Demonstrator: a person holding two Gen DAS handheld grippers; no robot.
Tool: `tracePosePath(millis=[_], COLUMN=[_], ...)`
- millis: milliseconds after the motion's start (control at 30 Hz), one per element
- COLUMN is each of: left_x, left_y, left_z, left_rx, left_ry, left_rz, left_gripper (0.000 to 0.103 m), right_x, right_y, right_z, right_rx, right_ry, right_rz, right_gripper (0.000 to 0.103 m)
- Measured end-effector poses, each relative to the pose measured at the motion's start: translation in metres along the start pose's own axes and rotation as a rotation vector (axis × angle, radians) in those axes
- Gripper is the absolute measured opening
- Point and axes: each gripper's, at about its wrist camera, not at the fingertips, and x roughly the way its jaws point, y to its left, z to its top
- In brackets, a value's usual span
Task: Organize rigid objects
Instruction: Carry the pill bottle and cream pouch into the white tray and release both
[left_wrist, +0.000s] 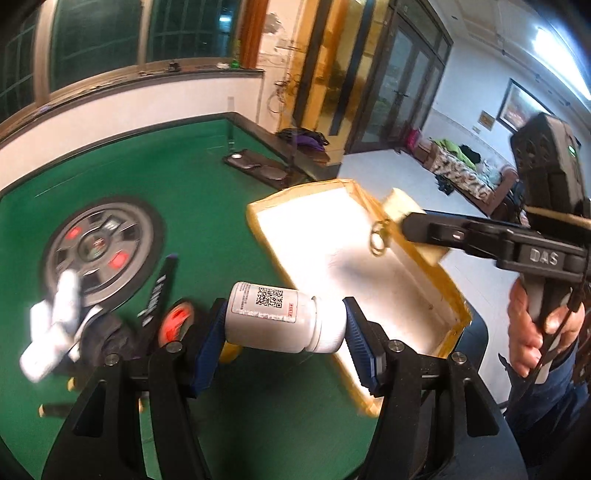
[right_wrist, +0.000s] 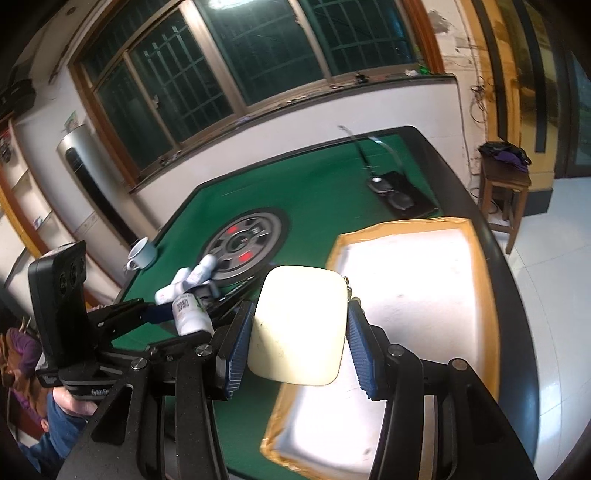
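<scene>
My left gripper is shut on a white pill bottle that lies sideways between the blue pads, above the green table. My right gripper is shut on a cream, rounded flat object with a small metal ring, held over the near edge of a white foam box edged in yellow tape. In the left wrist view the box sits just beyond the bottle, and the right gripper holds the cream object over its right rim. The left gripper and the bottle also show in the right wrist view.
A pile of white bottles, dark items and a red round thing lies at the left by the table's wheel-like centre. A mug stands at the far left edge, a black stand at the far corner, a wooden stool beyond.
</scene>
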Motion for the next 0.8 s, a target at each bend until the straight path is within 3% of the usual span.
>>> tracePosePath(millis=[233,400,700,800], left_x=[0.063,0.109,0.131,0.134], left_y=[-0.031,-0.035,-0.033,-0.027], left_z=[0.031,0.049,0.052,0.047], left_rx=[0.082,0.083,0.055,0.043], left_ry=[0.063,0.119,0.136,0.148], left_rz=[-0.032,-0.028,-0.013,0.001], left_gripper=[0.06,0.06,0.06,0.06], right_x=[0.034,0.063,0.113,0.125], right_y=[-0.052,-0.077,-0.083,-0.086], right_z=[0.035,0.055,0.069,0.069], right_rx=[0.07,0.092,0.006,0.004], right_ry=[0.08,0.139,0.199,0.23], right_rz=[-0.059,-0.109,-0.236,-0.234], right_gripper=[0.044,0.044,0.044,0.044])
